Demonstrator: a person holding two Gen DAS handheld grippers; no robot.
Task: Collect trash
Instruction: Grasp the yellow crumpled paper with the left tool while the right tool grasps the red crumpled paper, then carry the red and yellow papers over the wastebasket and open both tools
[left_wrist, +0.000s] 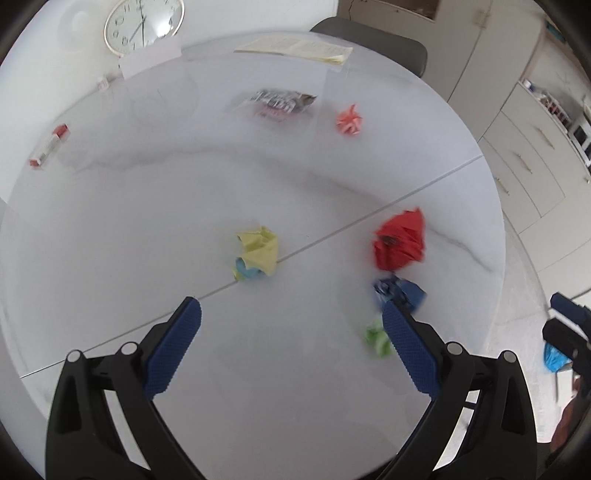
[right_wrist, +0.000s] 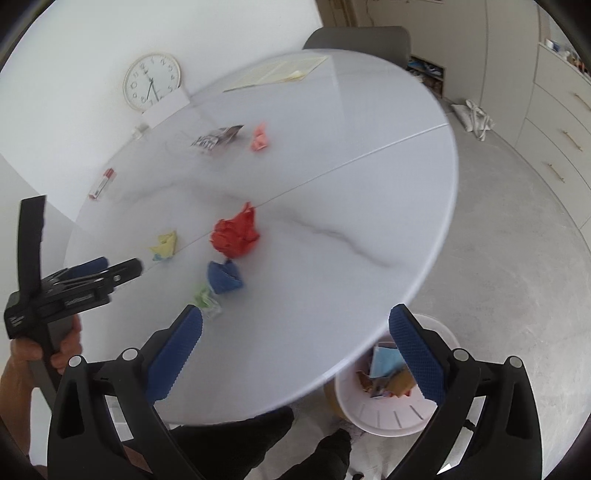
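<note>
Both tools hang over the round white counter (right_wrist: 332, 206) with their jaws spread wide and nothing between the blue pads. The left tool (left_wrist: 291, 314) has bare counter directly under its gap; just beyond its right finger lie a green wad (left_wrist: 376, 338) and a dark blue wad (left_wrist: 400, 290), close together. Ahead of its left finger sits a yellow and light blue wad (left_wrist: 258, 253), and beyond the dark blue one a large red wad (left_wrist: 400, 240). Farther off lie a printed wrapper (left_wrist: 282, 101) and a small pink wad (left_wrist: 349, 120), then sheets of paper (left_wrist: 295, 46) at the far edge.

The right tool (right_wrist: 295, 321) hovers at the near counter edge. Its right finger overlaps a white bin (right_wrist: 373, 413) on the floor below, holding coloured scraps. To its left, a hand (right_wrist: 48, 347) grips the left tool's handle.
</note>
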